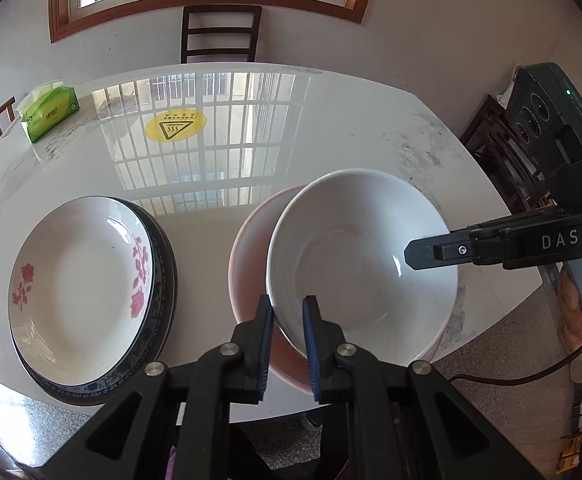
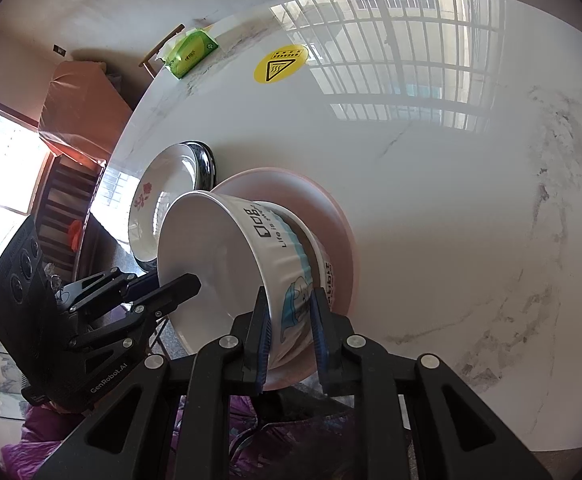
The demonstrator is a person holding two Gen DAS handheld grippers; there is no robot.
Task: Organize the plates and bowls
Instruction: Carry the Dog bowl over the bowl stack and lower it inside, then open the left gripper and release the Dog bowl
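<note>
Both grippers pinch the white bowl (image 1: 355, 264) by its rim: the left gripper (image 1: 287, 320) at 6 o'clock, the right gripper (image 2: 290, 320) at 3 o'clock. It looks rigid, glossy, breakable; rim holds could slip.

Left gripper (image 1: 287, 320): matte black angular frame, silver round screws, blue ribbed finger pads (image 1: 310, 344). Right gripper (image 2: 289, 320) matches, lettered "DAS" on one finger. A bare-skinned hand (image 1: 579, 316) grips its grey handle; a black cable trails below, possibly past a purple sleeve.

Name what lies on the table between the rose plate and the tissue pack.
Nothing: in the left wrist view, bare marble table separates the rose plate from the tissue pack. The yellow sticker sits off to the side.
</note>
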